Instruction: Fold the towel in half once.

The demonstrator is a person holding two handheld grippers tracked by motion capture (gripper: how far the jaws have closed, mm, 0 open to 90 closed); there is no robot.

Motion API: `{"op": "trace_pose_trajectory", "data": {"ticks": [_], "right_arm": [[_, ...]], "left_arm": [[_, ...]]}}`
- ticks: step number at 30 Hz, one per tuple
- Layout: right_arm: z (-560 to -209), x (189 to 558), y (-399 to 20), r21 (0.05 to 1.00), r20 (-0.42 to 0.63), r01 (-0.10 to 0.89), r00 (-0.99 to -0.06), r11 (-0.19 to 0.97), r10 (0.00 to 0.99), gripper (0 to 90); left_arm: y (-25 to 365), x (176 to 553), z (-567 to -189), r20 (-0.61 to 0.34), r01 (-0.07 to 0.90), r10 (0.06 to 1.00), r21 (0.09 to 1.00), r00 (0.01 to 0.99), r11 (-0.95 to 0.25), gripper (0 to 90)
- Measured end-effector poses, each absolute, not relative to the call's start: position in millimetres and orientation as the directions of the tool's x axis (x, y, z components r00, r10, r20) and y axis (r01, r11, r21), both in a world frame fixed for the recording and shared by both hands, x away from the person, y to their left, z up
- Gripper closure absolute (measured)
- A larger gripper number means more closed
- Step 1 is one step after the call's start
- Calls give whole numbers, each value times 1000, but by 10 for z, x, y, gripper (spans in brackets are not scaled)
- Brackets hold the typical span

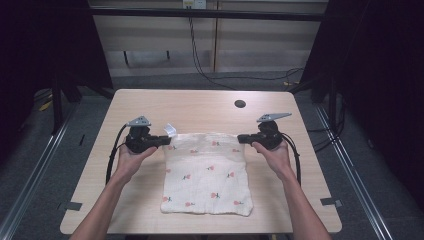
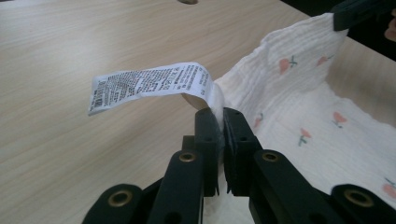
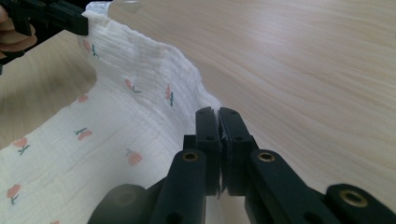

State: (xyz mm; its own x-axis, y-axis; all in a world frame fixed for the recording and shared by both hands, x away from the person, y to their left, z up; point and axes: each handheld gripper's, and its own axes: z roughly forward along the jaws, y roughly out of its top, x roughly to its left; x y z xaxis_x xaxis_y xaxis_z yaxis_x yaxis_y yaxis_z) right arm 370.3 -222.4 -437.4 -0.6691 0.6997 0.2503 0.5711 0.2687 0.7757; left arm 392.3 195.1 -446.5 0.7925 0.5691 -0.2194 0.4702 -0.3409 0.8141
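Both tools clamped tight: left tool (image 1: 166, 140) and right tool (image 1: 242, 138) pinch the cloth's (image 1: 207, 175) far corners, cloth hanging nearward over the bench (image 1: 200, 105).

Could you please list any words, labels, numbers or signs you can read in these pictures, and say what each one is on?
Care label sewn at the corner of the cloth held by the left gripper: several lines of small print and what looks like a barcode at its free end, all too small and blurred to read.
No other readable text appears on the cloth, the table or the grippers.
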Motion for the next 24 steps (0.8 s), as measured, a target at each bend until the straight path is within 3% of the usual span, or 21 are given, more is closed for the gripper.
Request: {"op": "trace_pose_trajectory", "data": {"ticks": [8,10,24], "right_arm": [[-4282,3494,-2285,810,253,535,-687,238,681,877],[-4254,3461,-2293,815,260,531,-693,233,672,877],[-4174,3142,-2281,814,254,512,-738,274,625,877]], "left_arm": [[2043,3758,-4349,-222,442,538,837,813,-323,853],[2045,3680,-4296,-183,417,538,838,823,-351,853],[2129,3380,-4242,-188,414,510,829,839,-376,852]]}}
